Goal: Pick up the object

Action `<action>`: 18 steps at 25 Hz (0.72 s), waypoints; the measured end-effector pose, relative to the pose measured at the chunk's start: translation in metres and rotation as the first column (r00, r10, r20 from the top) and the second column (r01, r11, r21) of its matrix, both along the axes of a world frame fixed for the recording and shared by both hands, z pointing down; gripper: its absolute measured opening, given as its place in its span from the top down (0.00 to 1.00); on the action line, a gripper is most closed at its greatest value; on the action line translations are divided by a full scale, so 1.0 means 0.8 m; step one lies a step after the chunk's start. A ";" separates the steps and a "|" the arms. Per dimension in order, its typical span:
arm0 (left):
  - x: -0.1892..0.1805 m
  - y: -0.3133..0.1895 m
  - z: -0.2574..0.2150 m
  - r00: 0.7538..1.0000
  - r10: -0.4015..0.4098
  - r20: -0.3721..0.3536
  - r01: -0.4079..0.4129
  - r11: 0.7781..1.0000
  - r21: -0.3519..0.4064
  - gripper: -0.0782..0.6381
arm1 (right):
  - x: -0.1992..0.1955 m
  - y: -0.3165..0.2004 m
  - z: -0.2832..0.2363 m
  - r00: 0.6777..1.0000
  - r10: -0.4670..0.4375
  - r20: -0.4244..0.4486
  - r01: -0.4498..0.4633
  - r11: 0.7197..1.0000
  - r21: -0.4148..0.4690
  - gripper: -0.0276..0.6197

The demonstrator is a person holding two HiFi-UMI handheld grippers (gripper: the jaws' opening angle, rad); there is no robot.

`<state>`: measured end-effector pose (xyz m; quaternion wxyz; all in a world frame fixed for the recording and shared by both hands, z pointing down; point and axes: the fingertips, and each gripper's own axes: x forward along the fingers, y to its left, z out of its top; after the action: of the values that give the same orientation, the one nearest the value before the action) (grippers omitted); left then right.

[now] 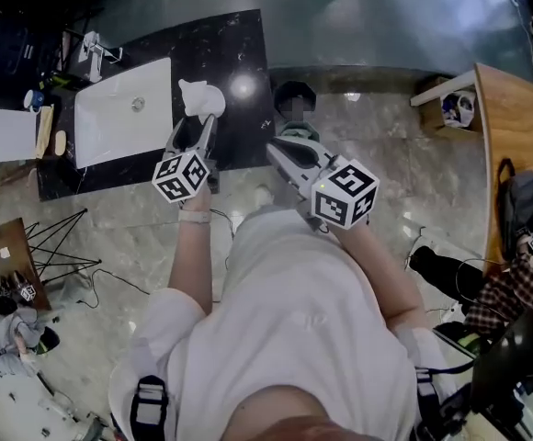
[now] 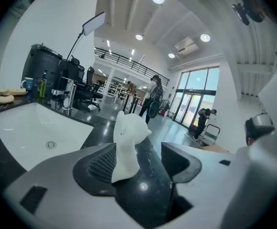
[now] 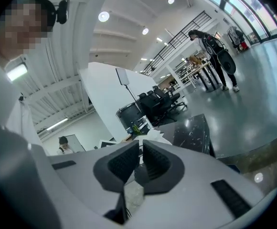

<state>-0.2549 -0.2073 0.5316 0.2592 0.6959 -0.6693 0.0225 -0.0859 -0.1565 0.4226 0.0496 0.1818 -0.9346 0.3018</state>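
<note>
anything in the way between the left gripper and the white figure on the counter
Nothing visible is. The white figure stands on the black counter, already between the open jaws of the left gripper, with no other thing in the gap.

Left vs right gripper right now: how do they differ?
Jaws: the left gripper's stand wide apart; the right gripper's are almost together.
Load: the left gripper has the white figurine between its jaws, close to one pad, not clamped; the right gripper has nothing between its jaws.
Shared: both are grey with dark ribbed pads.
</note>
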 end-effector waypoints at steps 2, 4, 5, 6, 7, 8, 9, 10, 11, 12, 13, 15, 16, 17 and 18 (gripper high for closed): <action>-0.005 -0.014 0.005 1.000 -0.003 0.008 0.003 1.000 -0.010 0.49 | 0.008 -0.007 0.001 0.999 0.031 -0.013 -0.031 0.999 0.008 0.93; -0.007 -0.026 0.011 1.000 0.005 0.011 -0.005 1.000 -0.019 0.49 | 0.015 -0.012 0.004 0.998 0.057 -0.020 -0.057 0.998 0.001 0.93; -0.007 -0.032 0.014 1.000 0.011 0.011 -0.011 1.000 -0.022 0.48 | 0.018 -0.014 0.005 0.997 0.070 -0.024 -0.070 0.998 -0.003 0.93; -0.007 -0.037 0.017 1.000 0.017 0.013 -0.016 1.000 -0.026 0.48 | 0.021 -0.015 0.008 0.996 0.082 -0.029 -0.082 0.997 -0.006 0.93; -0.008 -0.042 0.020 1.000 0.020 0.015 -0.020 0.999 -0.029 0.48 | 0.023 -0.017 0.010 0.995 0.094 -0.033 -0.094 0.996 -0.007 0.93; -0.008 -0.046 0.022 1.000 0.022 0.019 -0.021 0.999 -0.031 0.47 | 0.026 -0.018 0.012 0.994 0.106 -0.036 -0.107 0.994 -0.008 0.93; -0.009 -0.051 0.024 0.999 0.022 0.024 -0.021 0.999 -0.033 0.47 | 0.029 -0.020 0.014 0.992 0.119 -0.039 -0.120 0.993 -0.009 0.93; -0.011 -0.055 0.027 0.999 0.021 0.029 -0.020 0.999 -0.035 0.47 | 0.031 -0.021 0.016 0.990 0.133 -0.041 -0.133 0.991 -0.011 0.93; -0.012 -0.059 0.029 0.999 0.019 0.034 -0.018 0.999 -0.039 0.47 | 0.033 -0.023 0.018 0.988 0.146 -0.044 -0.146 0.989 -0.011 0.93; -0.014 -0.063 0.033 0.999 0.019 0.038 -0.017 0.999 -0.044 0.46 | 0.035 -0.024 0.019 0.987 0.157 -0.046 -0.158 0.987 -0.012 0.93; -0.015 -0.066 0.036 0.999 0.018 0.041 -0.016 0.999 -0.049 0.46 | 0.037 -0.026 0.021 0.985 0.167 -0.047 -0.168 0.986 -0.013 0.93; -0.018 -0.073 0.041 0.999 0.017 0.046 -0.014 0.998 -0.059 0.46 | 0.040 -0.029 0.022 0.981 0.186 -0.050 -0.187 0.982 -0.013 0.93; -0.019 -0.076 0.044 0.999 0.015 0.049 -0.012 0.998 -0.064 0.46 | 0.042 -0.031 0.023 0.979 0.195 -0.052 -0.196 0.980 -0.013 0.93; -0.019 -0.079 0.046 0.999 0.014 0.052 -0.011 0.998 -0.069 0.46 | 0.045 -0.032 0.023 0.977 0.205 -0.054 -0.206 0.979 -0.013 0.93; -0.020 -0.082 0.049 0.998 0.016 0.054 -0.011 0.997 -0.075 0.46 | 0.047 -0.033 0.023 0.975 0.214 -0.056 -0.215 0.976 -0.013 0.93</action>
<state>-0.2707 -0.2730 0.5704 0.2664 0.6895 -0.6701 0.0681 -0.0483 -0.1833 0.4408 0.0437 0.2893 -0.9048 0.3093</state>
